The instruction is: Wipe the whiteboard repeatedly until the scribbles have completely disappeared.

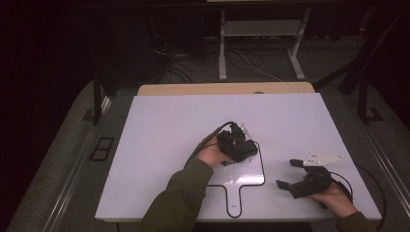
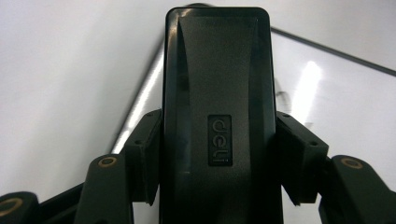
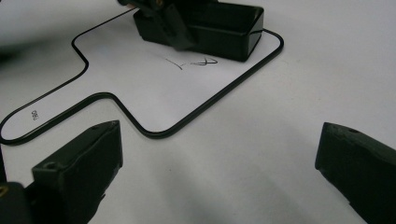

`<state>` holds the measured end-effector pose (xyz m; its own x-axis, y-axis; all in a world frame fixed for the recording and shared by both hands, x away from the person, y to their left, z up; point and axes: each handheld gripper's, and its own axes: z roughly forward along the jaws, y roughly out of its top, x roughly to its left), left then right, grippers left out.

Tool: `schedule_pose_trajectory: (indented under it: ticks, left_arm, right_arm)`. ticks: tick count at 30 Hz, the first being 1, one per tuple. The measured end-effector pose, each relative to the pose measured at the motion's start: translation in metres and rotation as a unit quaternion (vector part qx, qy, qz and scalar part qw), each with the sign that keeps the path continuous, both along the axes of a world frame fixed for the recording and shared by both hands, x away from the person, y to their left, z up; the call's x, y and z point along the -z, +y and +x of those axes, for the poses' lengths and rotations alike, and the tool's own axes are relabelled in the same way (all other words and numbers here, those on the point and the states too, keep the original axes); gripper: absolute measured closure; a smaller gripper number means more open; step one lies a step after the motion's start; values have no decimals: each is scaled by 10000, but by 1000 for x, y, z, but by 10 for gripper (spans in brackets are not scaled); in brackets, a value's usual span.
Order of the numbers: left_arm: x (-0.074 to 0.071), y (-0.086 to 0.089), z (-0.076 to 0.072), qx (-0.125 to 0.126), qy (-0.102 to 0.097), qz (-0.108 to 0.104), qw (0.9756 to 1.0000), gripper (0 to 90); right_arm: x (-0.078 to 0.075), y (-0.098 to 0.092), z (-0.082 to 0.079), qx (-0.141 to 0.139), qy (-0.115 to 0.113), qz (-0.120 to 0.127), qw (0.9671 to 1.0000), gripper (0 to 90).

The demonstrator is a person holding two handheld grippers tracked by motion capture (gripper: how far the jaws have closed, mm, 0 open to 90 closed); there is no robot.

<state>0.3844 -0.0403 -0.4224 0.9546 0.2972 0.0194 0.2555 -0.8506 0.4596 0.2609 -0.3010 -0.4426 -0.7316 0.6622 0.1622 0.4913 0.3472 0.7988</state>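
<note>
While clamped in the left gripper [image 2: 219, 163] jaws, eraser [image 2: 217, 93] base cut off; right gripper [image 3: 219, 182] jaws wide, empty.

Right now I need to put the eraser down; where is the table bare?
The table is bare left of the whiteboard and toward its far edge. It is crowded around the eraser in the left gripper and near the right gripper.
</note>
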Motion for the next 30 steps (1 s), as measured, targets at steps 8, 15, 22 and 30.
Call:
schedule_pose_trajectory:
  ticks: [8, 15, 22, 30]
  left_arm:
    - [0, -15, -25, 374, 30, 49, 9993, 392]
    - [1, -2, -2, -89, 7, -44, 10000, 392]
    - [-1, 1, -4, 95, -41, 76, 9999, 391]
    - [1, -15, -35, 452, -28, -13, 9990, 391]
  right_arm:
    - [-1, 1, -1, 8, -10, 6, 10000, 0]
    - [-1, 0, -1, 16, -25, 8, 10000, 0]
    - [0, -1, 0, 3, -19, 12, 10000, 0]
    - [0, 1, -1, -9, 8, -10, 10000, 0]
